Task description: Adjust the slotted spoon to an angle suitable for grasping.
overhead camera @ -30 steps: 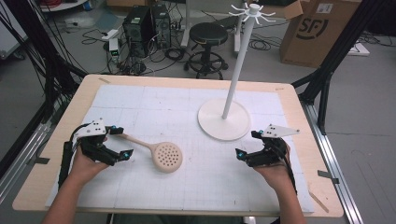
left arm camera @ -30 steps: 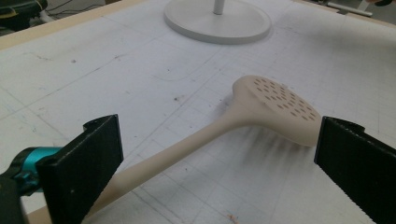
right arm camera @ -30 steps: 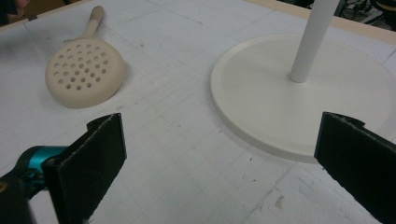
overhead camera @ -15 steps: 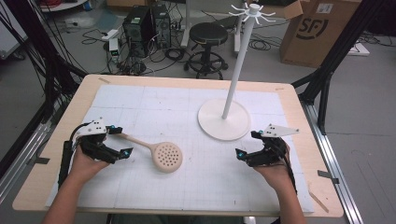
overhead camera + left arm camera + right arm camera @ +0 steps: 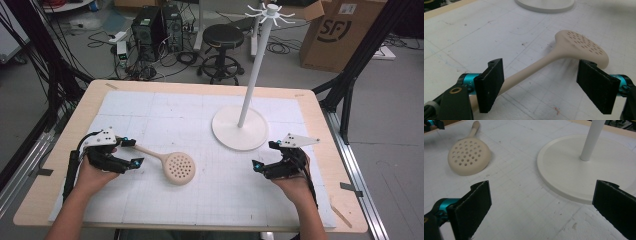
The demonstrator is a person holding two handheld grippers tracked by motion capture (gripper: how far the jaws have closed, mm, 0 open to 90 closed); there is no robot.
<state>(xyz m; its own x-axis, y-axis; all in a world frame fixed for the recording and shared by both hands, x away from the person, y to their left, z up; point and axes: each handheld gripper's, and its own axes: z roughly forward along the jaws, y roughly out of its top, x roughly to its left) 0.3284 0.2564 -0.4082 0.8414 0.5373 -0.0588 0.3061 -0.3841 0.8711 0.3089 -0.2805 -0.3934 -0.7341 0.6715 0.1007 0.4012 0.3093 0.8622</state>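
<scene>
Fingers of the left gripper (image 5: 132,152) closing around one skimmer's (image 5: 172,165) handle, seemingly untouched; right gripper (image 5: 263,155) wide.

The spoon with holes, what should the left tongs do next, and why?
Probably keep closing. The left tongs have just been closing and straddle the handle of the spoon, but a gap shows on one side, so nothing is gripped yet.

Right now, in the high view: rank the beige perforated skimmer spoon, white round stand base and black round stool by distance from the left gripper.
1. Beige perforated skimmer spoon: its handle lies between the left gripper jaws.
2. White round stand base: mid-table, right of the spoon.
3. Black round stool: on the floor beyond the table.
</scene>
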